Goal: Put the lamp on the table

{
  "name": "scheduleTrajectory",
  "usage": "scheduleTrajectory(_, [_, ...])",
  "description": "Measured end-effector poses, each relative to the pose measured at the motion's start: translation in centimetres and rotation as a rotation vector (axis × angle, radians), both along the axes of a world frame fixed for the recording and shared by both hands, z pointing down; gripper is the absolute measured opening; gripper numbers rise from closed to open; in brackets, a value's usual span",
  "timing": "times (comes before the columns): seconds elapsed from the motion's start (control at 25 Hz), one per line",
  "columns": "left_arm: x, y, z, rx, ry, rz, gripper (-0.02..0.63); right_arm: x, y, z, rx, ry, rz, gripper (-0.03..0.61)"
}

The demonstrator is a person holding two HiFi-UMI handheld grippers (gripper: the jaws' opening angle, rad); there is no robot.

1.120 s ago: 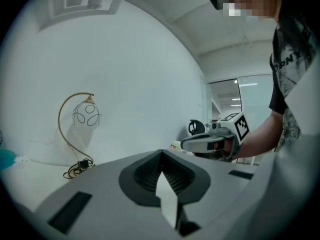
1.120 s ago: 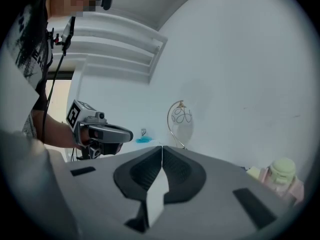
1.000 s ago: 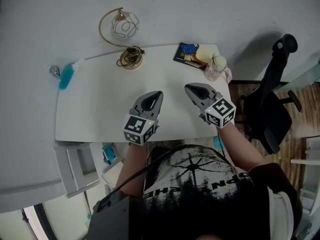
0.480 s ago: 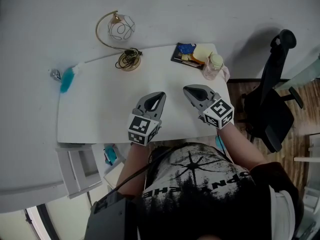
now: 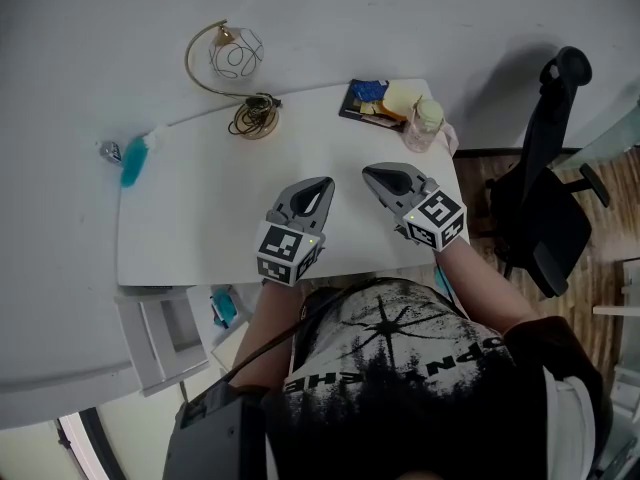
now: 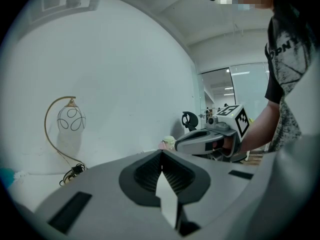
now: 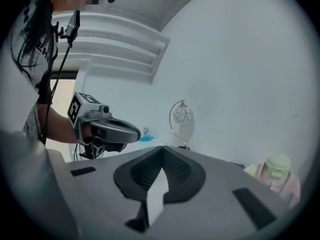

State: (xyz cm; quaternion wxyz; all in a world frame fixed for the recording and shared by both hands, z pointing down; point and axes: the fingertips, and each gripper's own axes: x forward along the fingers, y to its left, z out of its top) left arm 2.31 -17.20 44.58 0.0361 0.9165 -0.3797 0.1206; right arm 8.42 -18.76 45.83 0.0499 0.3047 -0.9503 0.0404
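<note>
Left claw [image 5: 325,183] drifted nearer right claw [image 5: 368,173], both closed, empty.

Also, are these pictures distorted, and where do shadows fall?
Head view: soft even light; the edges of the table bow; the chair throws a soft shadow on the wall. Left gripper view: strong fisheye with black corners; the lamp is sharp, with a faint shadow behind it. Right gripper view: same fisheye; the bottle near the edge looks soft.

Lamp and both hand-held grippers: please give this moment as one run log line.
lamp: on table, far edge | left hand-held gripper: shut, empty | right hand-held gripper: shut, empty
</note>
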Motion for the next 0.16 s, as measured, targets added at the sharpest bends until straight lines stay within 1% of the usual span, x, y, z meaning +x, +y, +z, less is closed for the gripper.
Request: scheduleTrajectory(0.16, [0.79,0.09,-0.37,0.014,-0.015,0.016,0.015,0.26,0.11,0.31,-0.012,0.005,0.003,0.018])
